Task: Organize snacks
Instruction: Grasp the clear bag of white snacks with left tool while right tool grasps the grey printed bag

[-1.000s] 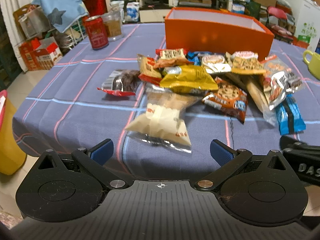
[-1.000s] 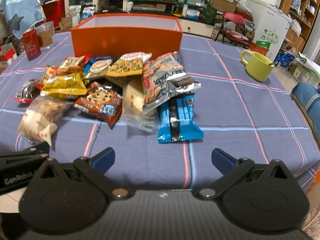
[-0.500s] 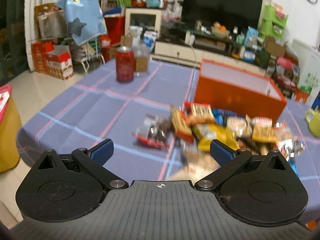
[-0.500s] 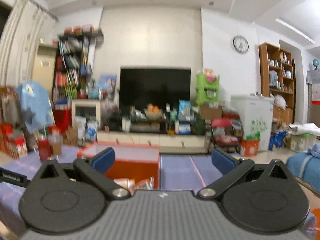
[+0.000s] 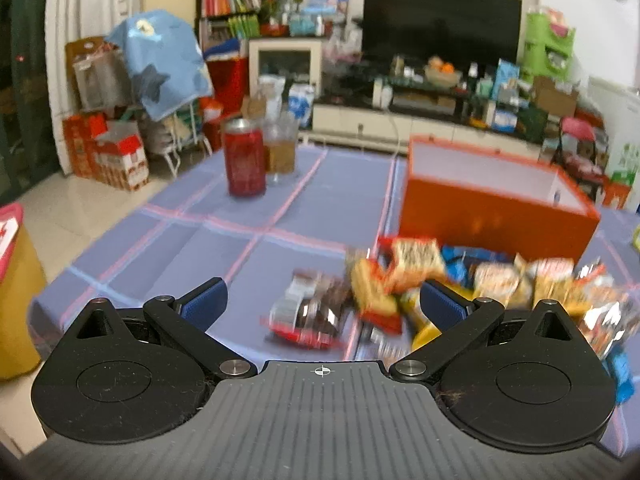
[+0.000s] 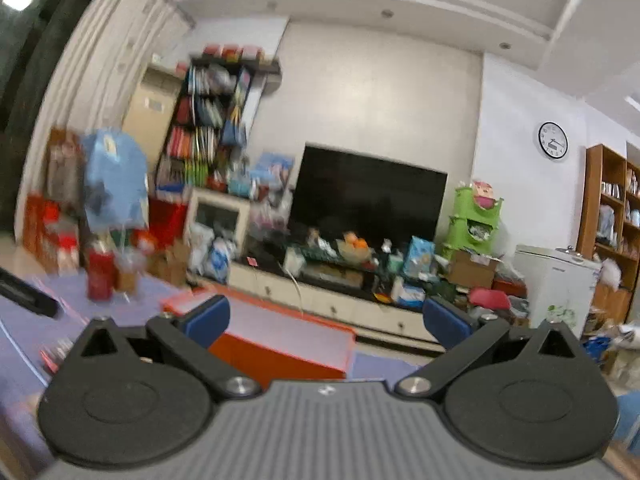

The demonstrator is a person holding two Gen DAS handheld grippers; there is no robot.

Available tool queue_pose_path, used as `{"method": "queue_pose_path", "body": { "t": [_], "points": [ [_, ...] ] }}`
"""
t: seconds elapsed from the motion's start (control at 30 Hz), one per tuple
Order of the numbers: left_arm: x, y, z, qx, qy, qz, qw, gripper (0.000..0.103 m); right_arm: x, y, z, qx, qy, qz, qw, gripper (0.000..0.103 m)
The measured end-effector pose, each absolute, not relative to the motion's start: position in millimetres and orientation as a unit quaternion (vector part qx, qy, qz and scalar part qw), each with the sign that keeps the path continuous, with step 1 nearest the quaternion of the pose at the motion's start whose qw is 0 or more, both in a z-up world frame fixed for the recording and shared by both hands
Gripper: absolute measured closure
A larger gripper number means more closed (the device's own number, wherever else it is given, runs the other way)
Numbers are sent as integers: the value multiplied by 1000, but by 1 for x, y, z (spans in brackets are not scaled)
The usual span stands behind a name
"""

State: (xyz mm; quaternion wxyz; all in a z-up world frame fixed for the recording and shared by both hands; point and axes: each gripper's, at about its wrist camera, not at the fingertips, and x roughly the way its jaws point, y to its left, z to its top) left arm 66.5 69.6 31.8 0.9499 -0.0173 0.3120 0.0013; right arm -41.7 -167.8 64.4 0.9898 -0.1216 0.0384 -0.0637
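Both grippers have tipped upward since a second ago: the snack pile, earlier centred ahead of each, now sits low in the left wrist view and is nearly gone from the right wrist view, which faces the far wall and television [image 6: 366,196].

Table with blue checked cloth [image 5: 240,220] carries everything. Orange box [image 5: 492,200], open-topped with white interior, stands beyond the pile, ahead and right of the left gripper [image 5: 322,304]. Same box appears in the right wrist view between the spread fingers of the right gripper [image 6: 326,318], low in frame.

Snack pile [image 5: 440,280] lies just in front of the box, blurred; it spreads from between the left gripper's fingers out to the right and partly behind the right-hand blue pad. Dark wrapped packet [image 5: 308,312] lies nearest, between the fingers, not touched.

Red can [image 5: 244,162] and a glass [image 5: 281,152] stand together at the far left of the table.

Both grippers: fingers wide apart, holding nothing.
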Motion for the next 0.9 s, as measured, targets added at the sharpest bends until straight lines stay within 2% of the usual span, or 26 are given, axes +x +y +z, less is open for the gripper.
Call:
{"method": "queue_pose_path", "body": {
  "t": [0.1,0.33,0.6,0.9],
  "points": [
    [72,70,22,-33,355,-23,934,20,-24,-186,53,-112,74,-70,988,1],
    [72,53,16,-14,366,-60,928,16,11,-185,13,-120,187,-42,974,1],
    [74,55,8,-8,395,-72,916,15,19,-142,-9,-203,194,-22,959,1],
    [68,38,5,29,371,-55,926,15,38,-149,2,-130,226,-52,964,1]
  ]
}}
